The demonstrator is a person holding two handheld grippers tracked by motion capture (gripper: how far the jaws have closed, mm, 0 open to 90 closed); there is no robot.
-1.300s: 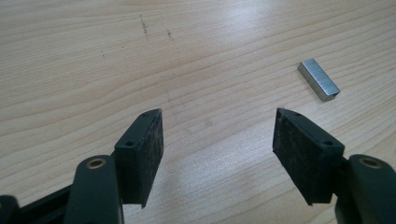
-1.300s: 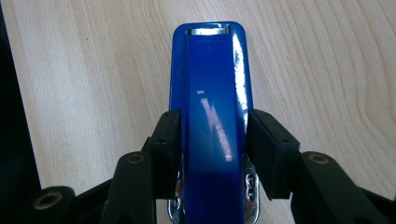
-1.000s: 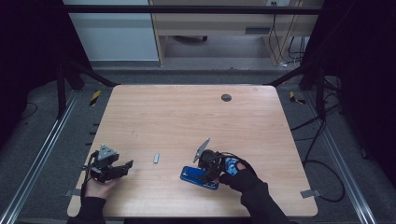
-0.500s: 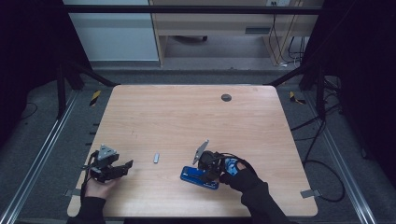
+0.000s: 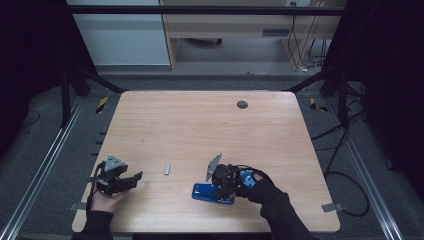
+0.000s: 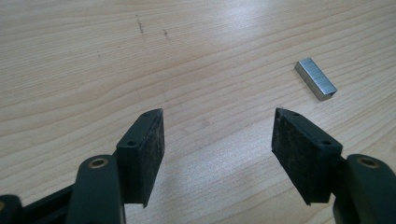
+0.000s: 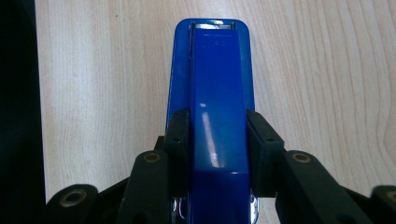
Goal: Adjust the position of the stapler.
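Wood covers the whole table (image 5: 200,125), light and smooth. The right tool (image 7: 218,144) is squeezed tight on a blue stapler (image 7: 219,107), one black jaw pressed against each long side. In the right tool's view the stapler points straight away from the camera, and its front end sits close to the dark edge of the table.

From the high view, the stapler (image 5: 212,193) lies flat on the table near the front edge, a little right of the middle. The right tool (image 5: 223,180) sits on top of it, with a gloved hand (image 5: 257,187) behind it (the glove is black).

The left tool (image 6: 217,135) is open wide and holds nothing. Bare wood shows between its two jaws. A small silver block of staples (image 6: 315,78) lies on the table just past its right jaw, not touching it.

In the high view, the left tool (image 5: 131,179) is near the front left corner of the table, held in the other hand (image 5: 106,201). The block of staples (image 5: 167,169) rests between the two tools, apart from both of them. A small dark round spot (image 5: 242,104) sits far back on the table.
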